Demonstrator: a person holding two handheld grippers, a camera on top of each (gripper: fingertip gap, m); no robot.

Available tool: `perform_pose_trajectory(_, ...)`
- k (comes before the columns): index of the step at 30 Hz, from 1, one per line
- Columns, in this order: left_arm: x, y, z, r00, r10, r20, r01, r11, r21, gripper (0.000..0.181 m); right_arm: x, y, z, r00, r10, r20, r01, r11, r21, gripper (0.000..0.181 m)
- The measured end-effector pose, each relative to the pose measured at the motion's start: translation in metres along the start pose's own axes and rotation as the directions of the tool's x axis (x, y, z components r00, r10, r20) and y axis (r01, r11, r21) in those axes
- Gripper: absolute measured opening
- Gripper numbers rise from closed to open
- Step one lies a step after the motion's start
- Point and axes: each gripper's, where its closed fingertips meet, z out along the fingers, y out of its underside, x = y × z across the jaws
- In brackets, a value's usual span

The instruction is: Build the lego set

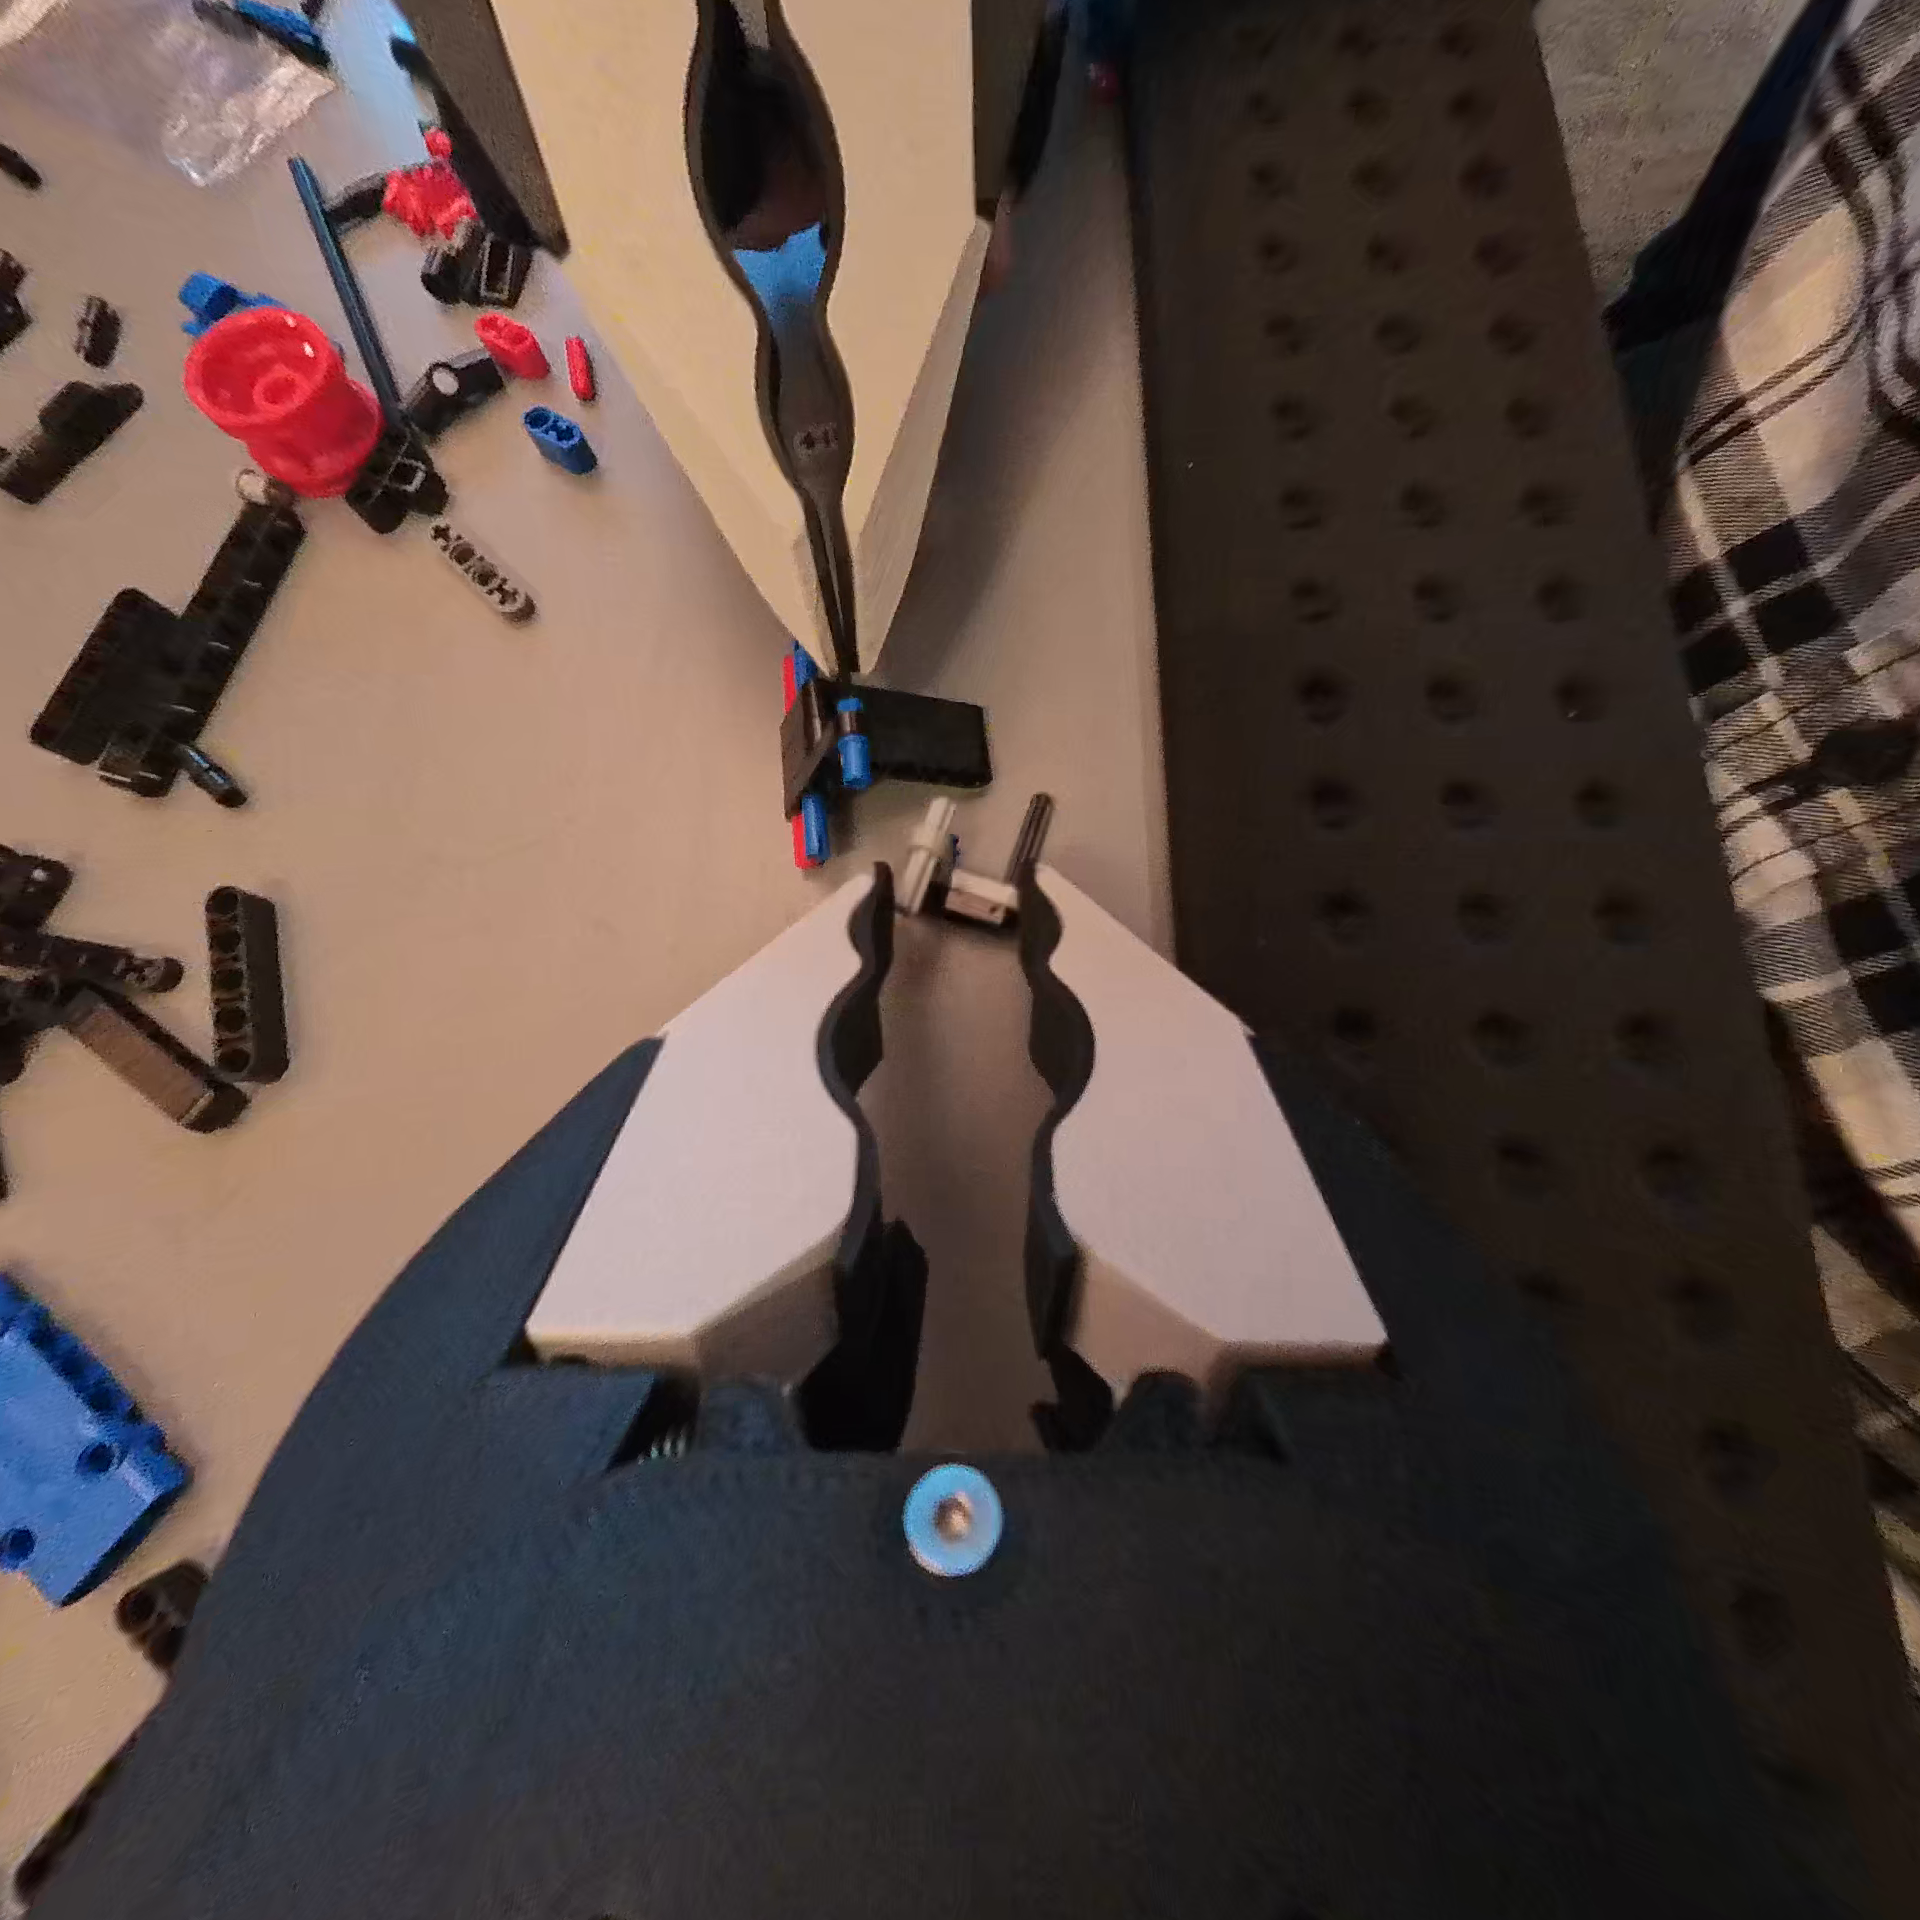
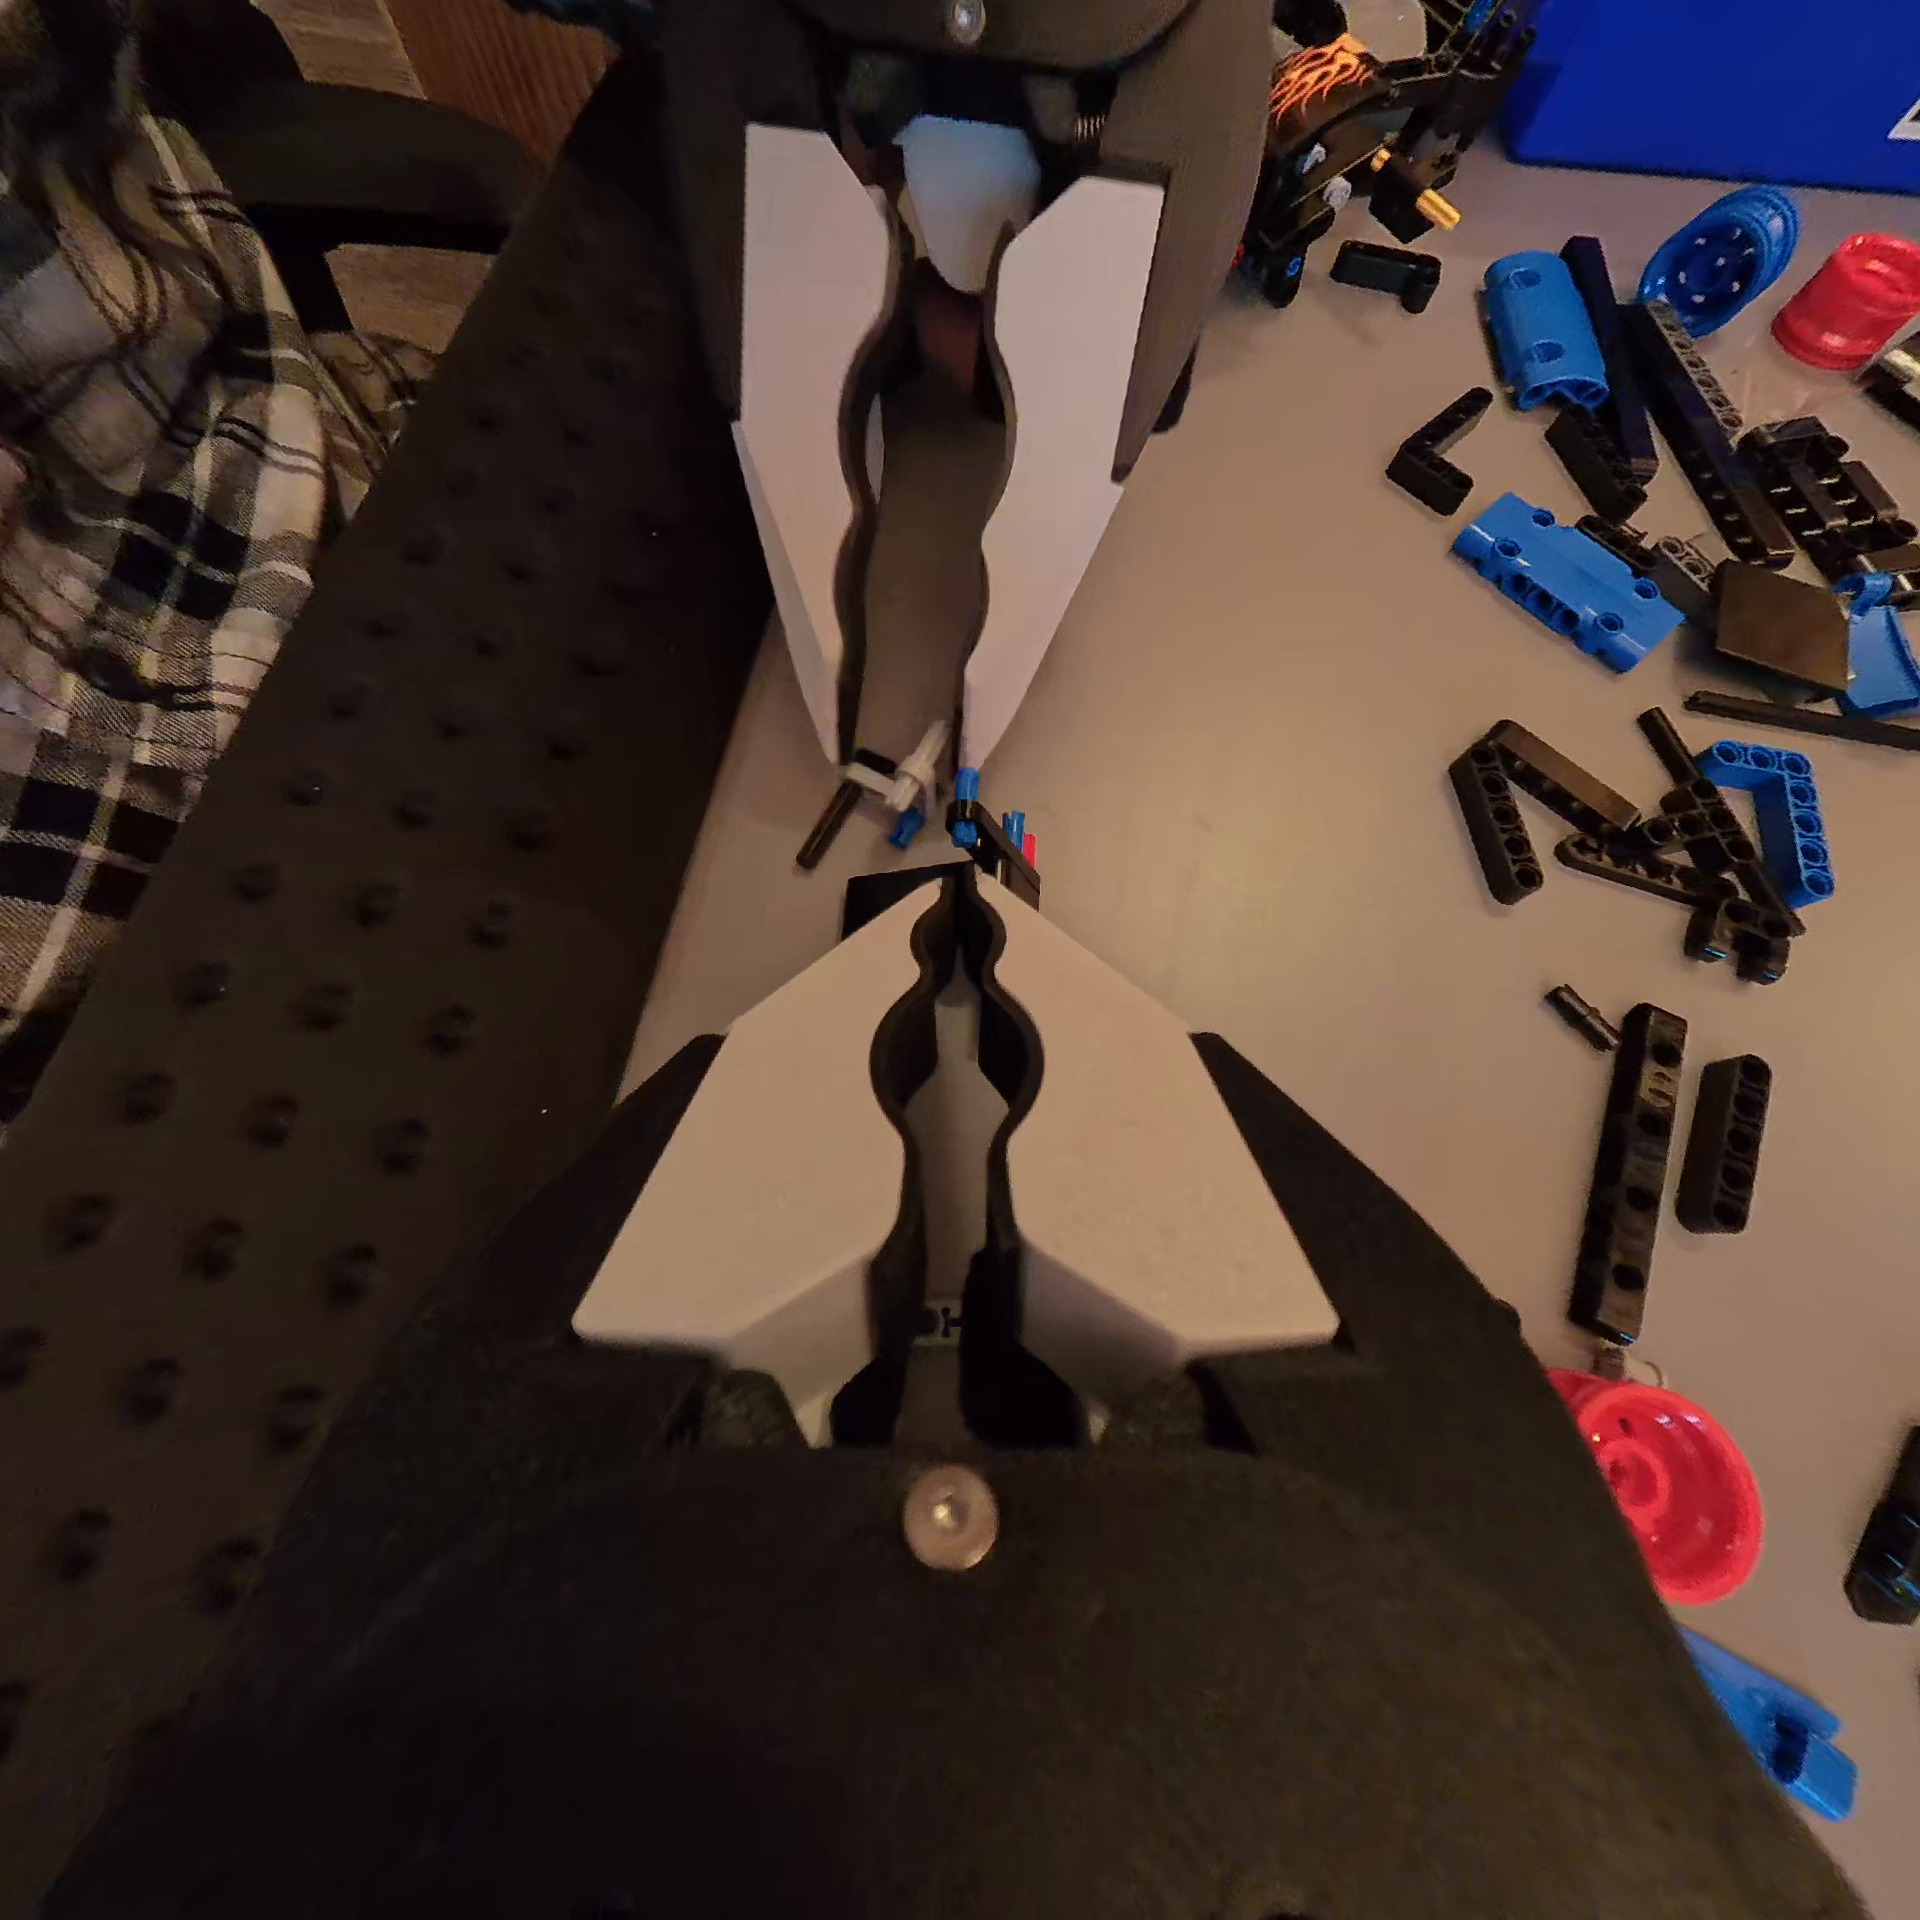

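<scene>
Gripper work first, left side: the left gripper (image 1: 956, 894) pinches a small white-and-black connector piece (image 1: 971, 883) between its tips, with a white pin (image 1: 930, 831) and a black axle (image 1: 1029, 831) sticking out ahead of the fingers. Its jaws stand apart only by the width of that piece. Just beyond it, the right gripper (image 2: 961, 894) has its tips pressed together on a black beam assembly (image 1: 894, 738) that carries blue pins (image 1: 852, 743) and a red one at its edge; the assembly hangs low over the grey bench (image 1: 520, 831), close to its near edge, beside a black dimpled mat (image 1: 1455, 727).

Loose parts lie well apart from both grippers: a red wheel hub (image 1: 281, 400), black beams and a blue panel (image 1: 62, 1444) in the left wrist view, more beams, blue panels and another red hub (image 2: 1673, 1486) in the right wrist view. A plaid cloth (image 1: 1808, 520) lies past the mat.

The step in hand looks like mating the two sub-assemblies: the held connector faces the beam's pin side, near but not yet touching. The next move likely calls for lining the white pin or the axle up with a hole in the beam, then pushing straight in while the right gripper braces. Which hole is meant I cannot tell.
</scene>
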Motion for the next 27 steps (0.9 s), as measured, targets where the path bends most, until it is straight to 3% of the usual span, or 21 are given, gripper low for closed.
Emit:
perform_pose_trajectory(4, 0.001, -0.005, 0.005, 0.998, -0.047, -0.041, 0.048, 0.999, 0.022, 0.006, -0.001, 0.003, 0.001, 1.000, -0.011, 0.003, 0.011, 1.000, -0.020, 0.000)
perform_pose_trajectory(8, -0.001, -0.004, 0.008, 0.999, -0.036, -0.010, 0.037, 0.999, 0.018, 0.005, 0.000, 0.002, -0.001, 1.000, 0.000, -0.005, 0.000, 1.000, -0.030, 0.000)
perform_pose_trajectory(16, -0.018, -0.005, -0.003, 0.967, 0.133, 0.219, -0.135, 0.991, -0.002, 0.005, 0.009, 0.003, -0.002, 0.993, 0.085, -0.081, -0.087, 0.996, -0.024, 0.010)
perform_pose_trajectory(27, -0.033, -0.010, -0.010, 0.933, 0.192, 0.305, -0.203, 0.979, 0.006, 0.005, 0.013, 0.016, 0.008, 0.988, 0.115, -0.104, -0.125, 0.988, -0.090, 0.029)
